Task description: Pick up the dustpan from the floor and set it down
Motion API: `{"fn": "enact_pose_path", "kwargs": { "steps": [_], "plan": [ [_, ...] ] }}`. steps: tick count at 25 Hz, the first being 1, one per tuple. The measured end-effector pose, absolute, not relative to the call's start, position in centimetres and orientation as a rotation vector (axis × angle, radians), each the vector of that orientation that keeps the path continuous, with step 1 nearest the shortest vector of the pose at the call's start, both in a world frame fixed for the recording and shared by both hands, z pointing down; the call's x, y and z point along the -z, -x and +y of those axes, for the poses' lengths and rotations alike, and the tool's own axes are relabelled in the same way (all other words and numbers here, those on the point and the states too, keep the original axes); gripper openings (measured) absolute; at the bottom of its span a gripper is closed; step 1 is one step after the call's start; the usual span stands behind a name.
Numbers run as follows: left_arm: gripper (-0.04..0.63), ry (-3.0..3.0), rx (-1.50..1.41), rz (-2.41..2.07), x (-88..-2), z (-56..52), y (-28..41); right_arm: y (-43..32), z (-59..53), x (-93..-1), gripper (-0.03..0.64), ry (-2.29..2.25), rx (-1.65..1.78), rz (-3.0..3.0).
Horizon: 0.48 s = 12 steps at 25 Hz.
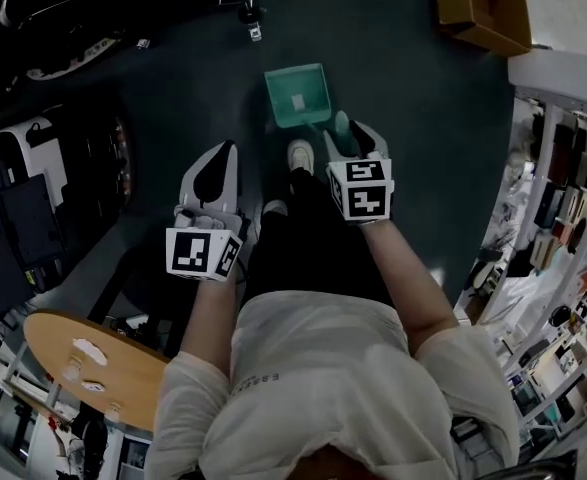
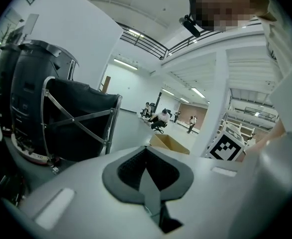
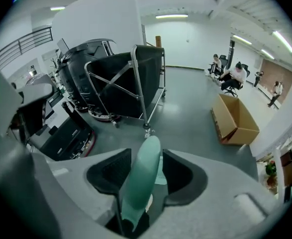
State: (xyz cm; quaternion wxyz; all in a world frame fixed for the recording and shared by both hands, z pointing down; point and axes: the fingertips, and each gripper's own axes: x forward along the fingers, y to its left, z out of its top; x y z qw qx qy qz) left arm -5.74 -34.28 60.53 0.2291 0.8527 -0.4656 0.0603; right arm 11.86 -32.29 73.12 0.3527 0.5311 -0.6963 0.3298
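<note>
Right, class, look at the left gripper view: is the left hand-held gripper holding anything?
No, the left hand-held gripper has its jaws closed together with nothing between them.

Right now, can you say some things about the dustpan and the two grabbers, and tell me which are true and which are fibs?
1. The dustpan is green. True.
2. The left gripper holds a brush. False: its jaws are together with nothing between them.
3. The dustpan's handle stands between the jaws of the right gripper. True, with a gap showing on one side of it.
4. The dustpan sits on the round wooden table. False: it lies on the dark floor, well away from that table.
</note>
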Motion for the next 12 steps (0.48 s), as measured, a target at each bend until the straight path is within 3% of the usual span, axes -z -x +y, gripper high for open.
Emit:
{"fn": "enact_pose_path", "kwargs": {
  "steps": [6, 9, 11, 12],
  "plan": [
    [0.018, -2.308, -0.189, -1.28, -64.0, -34.1, 6.3, -10.9, -33.1, -77.4, 0.176, -1.347, -1.014, -1.751],
    [0.018, -2.285, -0.194, -1.283, -64.6, -33.5, 7.1, -10.3, -33.1, -77.9, 0.137, -1.326, -1.057, -1.751],
    [0.018, -2.267, -0.195, -1.306, -64.3, -33.4, 7.8, -10.4, -33.1, -77.9, 0.008, -1.329, -1.042, -1.74],
    [0.018, -2.26, -0.195, -1.319, -64.0, -33.3, 8.2, -10.5, -33.0, -77.8, 0.0, -1.325, -1.032, -1.736]
  ]
}}
